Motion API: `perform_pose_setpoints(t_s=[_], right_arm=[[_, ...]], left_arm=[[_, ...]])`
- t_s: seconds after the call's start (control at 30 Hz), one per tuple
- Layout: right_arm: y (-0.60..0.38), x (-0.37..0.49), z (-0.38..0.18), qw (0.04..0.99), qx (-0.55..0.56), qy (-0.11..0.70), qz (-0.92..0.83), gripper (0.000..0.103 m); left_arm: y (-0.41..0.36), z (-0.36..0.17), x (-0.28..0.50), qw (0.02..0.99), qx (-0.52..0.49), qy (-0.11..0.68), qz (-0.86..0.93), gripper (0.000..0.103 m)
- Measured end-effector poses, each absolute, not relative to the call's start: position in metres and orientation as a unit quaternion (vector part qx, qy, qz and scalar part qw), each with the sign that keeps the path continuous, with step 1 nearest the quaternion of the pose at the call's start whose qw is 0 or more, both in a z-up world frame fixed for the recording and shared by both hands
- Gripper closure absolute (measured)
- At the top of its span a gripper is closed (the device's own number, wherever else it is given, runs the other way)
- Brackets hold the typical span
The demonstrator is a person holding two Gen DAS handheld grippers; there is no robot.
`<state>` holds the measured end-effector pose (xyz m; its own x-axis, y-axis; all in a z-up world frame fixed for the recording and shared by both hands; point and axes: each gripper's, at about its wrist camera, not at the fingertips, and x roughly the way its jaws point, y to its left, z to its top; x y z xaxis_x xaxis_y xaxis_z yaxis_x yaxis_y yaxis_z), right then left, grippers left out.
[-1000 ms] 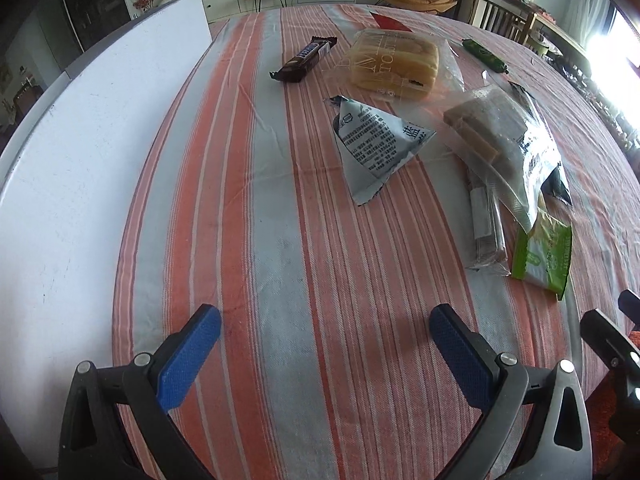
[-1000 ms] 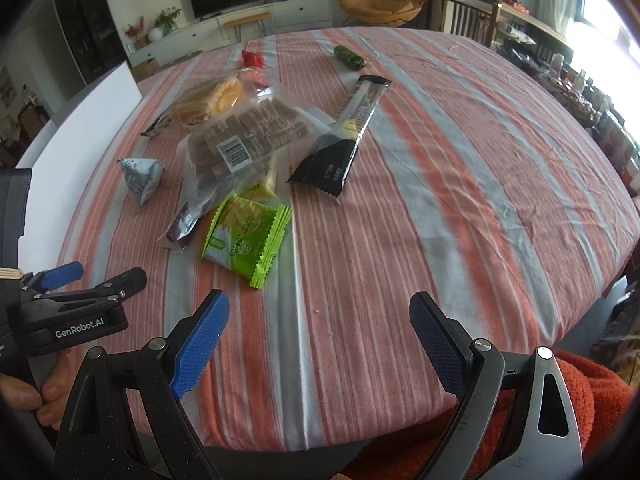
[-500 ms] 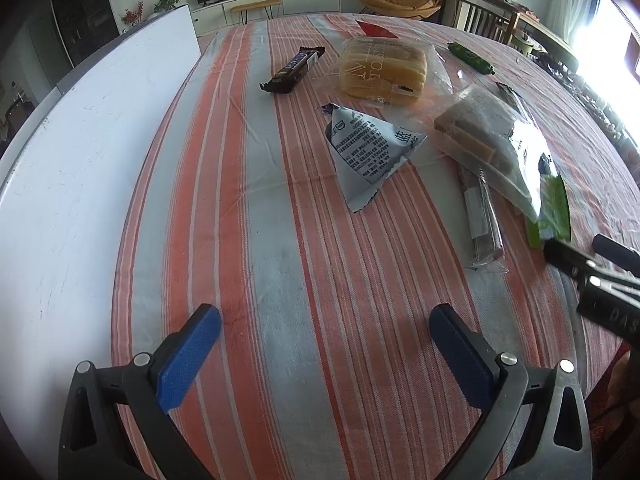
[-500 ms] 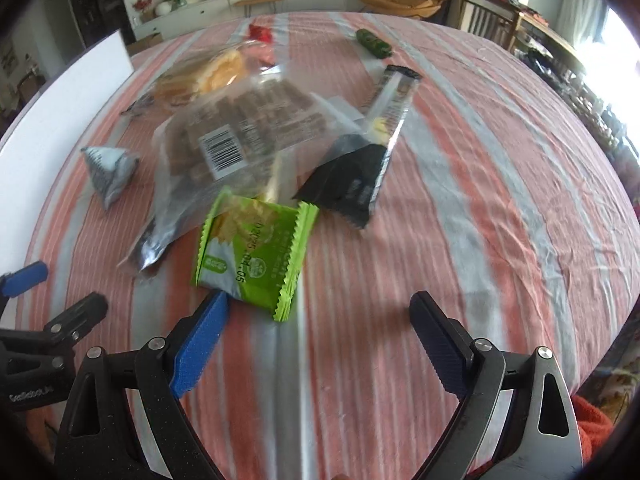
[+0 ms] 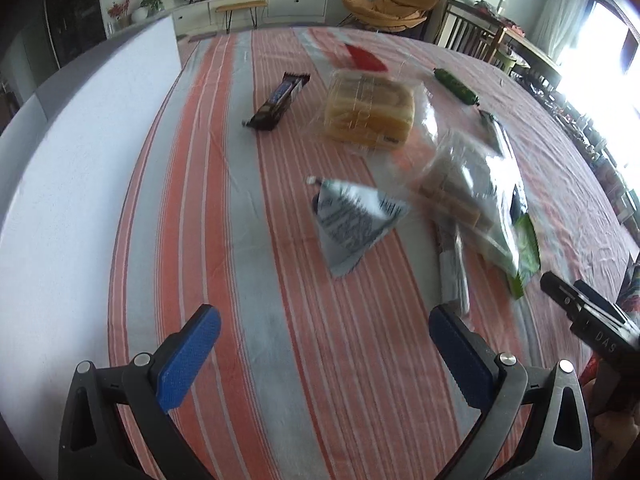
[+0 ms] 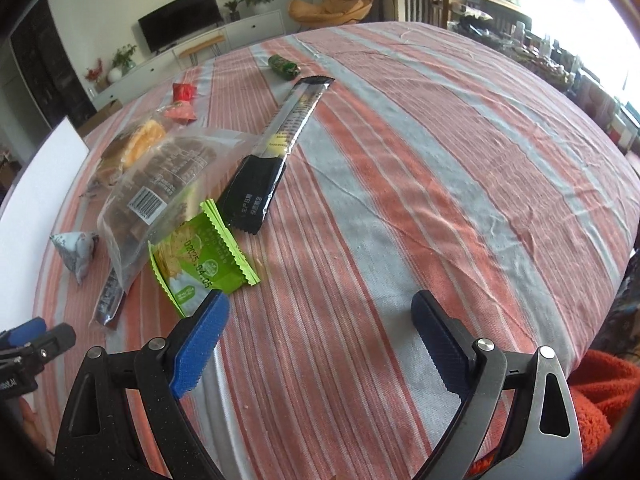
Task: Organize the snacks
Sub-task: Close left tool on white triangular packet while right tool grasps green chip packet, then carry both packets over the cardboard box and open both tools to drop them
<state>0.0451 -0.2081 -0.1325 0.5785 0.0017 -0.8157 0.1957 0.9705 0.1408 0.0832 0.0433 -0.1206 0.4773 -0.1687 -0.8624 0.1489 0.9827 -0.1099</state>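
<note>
Reaching my right tool [image 6: 316, 332], spread wide and empty, toward the green cracker packet [image 6: 196, 256] beside the clear biscuit bag [image 6: 160, 196], I'd pinch its crimped edge—light, crinkly, probably fragile inside.

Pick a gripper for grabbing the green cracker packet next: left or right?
Right. The right gripper is open with one of its jaws right at the green cracker packet. The left gripper is open over bare tablecloth, farther off.
</note>
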Motion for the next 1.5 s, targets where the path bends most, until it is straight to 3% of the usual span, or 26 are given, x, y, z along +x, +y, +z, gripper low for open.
perform_pose_setpoints(t_s=[0.17,0.27,0.4,0.6,0.77,0.97,1.27,1.3,1.33,1.37,1.5], right_arm=[[-0.206,0.049,-0.133,0.882,0.101,0.457,-0.058,0.008],[-0.206,0.048,-0.134,0.882,0.102,0.457,-0.057,0.008],[-0.205,0.047,-0.134,0.882,0.105,0.456,-0.055,0.008],[-0.213,0.043,-0.132,0.881,0.127,0.453,-0.046,0.009],[-0.198,0.048,-0.126,0.872,0.139,0.466,0.061,0.01],[-0.16,0.078,-0.131,0.856,0.03,0.499,0.133,0.012],[-0.141,0.103,-0.139,0.852,-0.014,0.511,0.113,0.013],[-0.142,0.101,-0.138,0.854,-0.017,0.508,0.108,0.018],[-0.142,0.099,-0.137,0.857,-0.021,0.504,0.102,0.032],[-0.144,0.097,-0.136,0.859,-0.018,0.501,0.101,0.046],[-0.163,0.092,-0.13,0.854,0.058,0.506,0.109,0.048]], left_arm=[[0.027,-0.118,0.122,0.867,0.009,0.486,-0.108,0.005],[0.02,-0.13,0.138,0.861,0.019,0.496,-0.111,0.02],[0.02,-0.138,0.136,0.864,0.042,0.49,-0.105,0.058],[0.047,-0.133,0.101,0.858,0.001,0.5,-0.116,0.06],[0.057,-0.132,0.078,0.854,0.014,0.505,-0.125,0.058],[0.068,-0.139,0.072,0.856,0.034,0.503,-0.114,0.036],[0.06,-0.14,0.064,0.858,0.063,0.492,-0.129,0.038],[0.059,-0.139,0.063,0.861,0.067,0.488,-0.126,0.049],[0.059,-0.138,0.062,0.864,0.065,0.483,-0.126,0.061],[0.06,-0.137,0.063,0.864,0.058,0.484,-0.126,0.061],[0.064,-0.132,0.064,0.867,0.028,0.481,-0.126,0.064]])
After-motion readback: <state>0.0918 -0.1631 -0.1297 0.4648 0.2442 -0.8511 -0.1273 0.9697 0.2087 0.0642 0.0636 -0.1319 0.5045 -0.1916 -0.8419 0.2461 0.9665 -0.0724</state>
